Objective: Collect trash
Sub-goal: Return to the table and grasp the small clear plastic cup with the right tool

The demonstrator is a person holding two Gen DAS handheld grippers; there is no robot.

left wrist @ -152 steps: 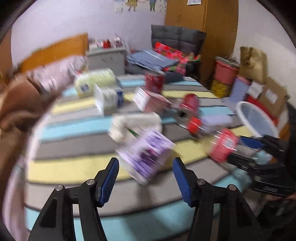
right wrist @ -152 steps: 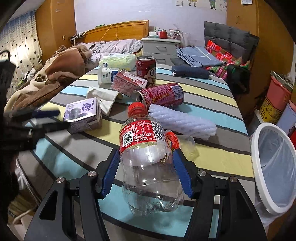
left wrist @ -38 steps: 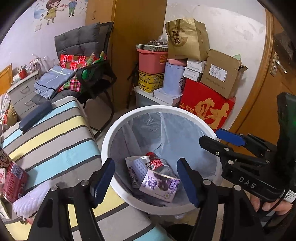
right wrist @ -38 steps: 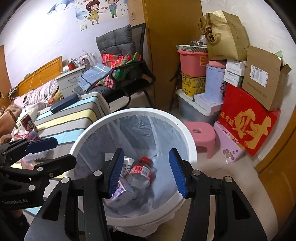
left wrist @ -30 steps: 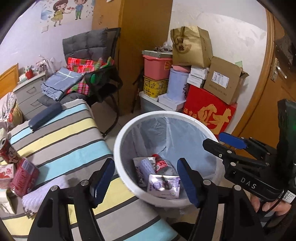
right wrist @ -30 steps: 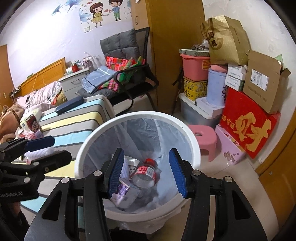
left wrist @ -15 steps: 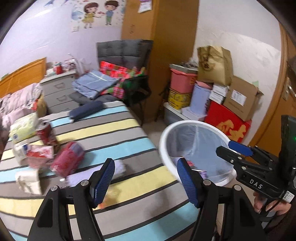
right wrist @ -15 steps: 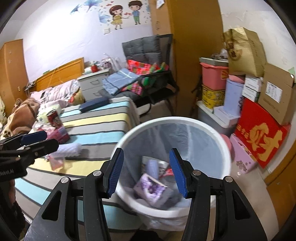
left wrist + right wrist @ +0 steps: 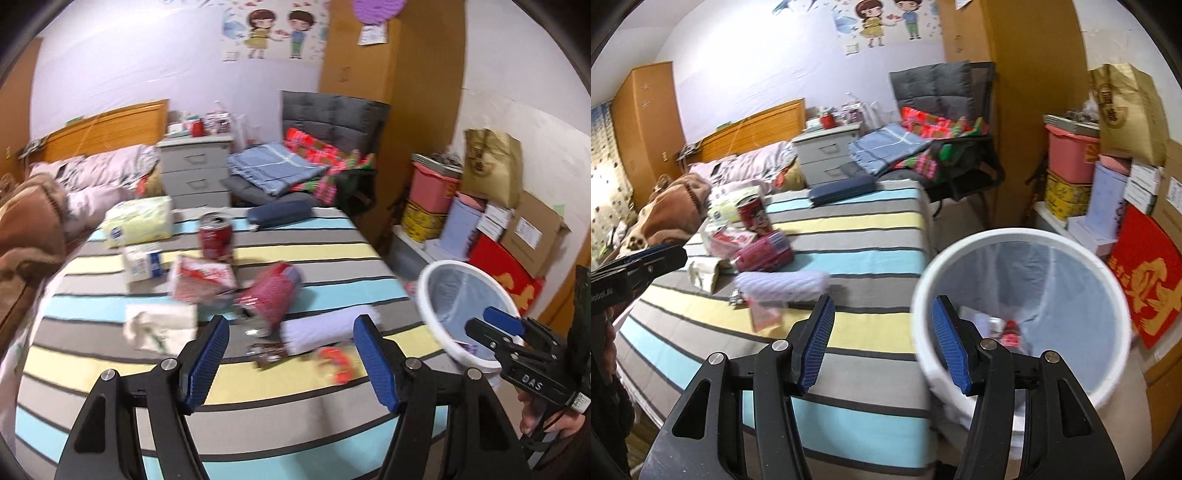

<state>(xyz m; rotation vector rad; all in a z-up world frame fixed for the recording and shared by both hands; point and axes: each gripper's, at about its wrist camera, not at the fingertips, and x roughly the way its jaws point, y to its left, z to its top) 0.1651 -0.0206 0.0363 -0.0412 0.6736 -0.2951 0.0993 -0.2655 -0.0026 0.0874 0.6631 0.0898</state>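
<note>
Trash was seen scattered over the striped bedspread (image 9: 314,258), while the white bin (image 9: 1108,288) stood on the floor just beside the foot of the bed. In the left wrist view, the left gripper (image 9: 290,360) was held above the near part of the bed with its two blue-padded fingers wide apart, and nothing was gripped between them. Beyond it, a white foam sleeve (image 9: 328,326) was lying across the stripes, and a red can on its side (image 9: 271,293) was touching its far edge. Farther back an upright red can (image 9: 215,236), a red-and-white carton (image 9: 203,278), a small white-and-blue carton (image 9: 142,262) and a crumpled white paper (image 9: 160,326) were spread near each other. A small red-and-clear wrapper (image 9: 334,363) was seen near the foam sleeve, but it was too blurred to be named exactly.

In the right wrist view, the right gripper (image 9: 882,343) was also held open and empty, over the edge of the bed and next to the rim of the bin. Inside the bin, which was lined with a pale bag, some discarded items (image 9: 1006,328) were partly visible at the bottom. A dark blue case (image 9: 842,194) was lying at the far end of the bedspread.
</note>
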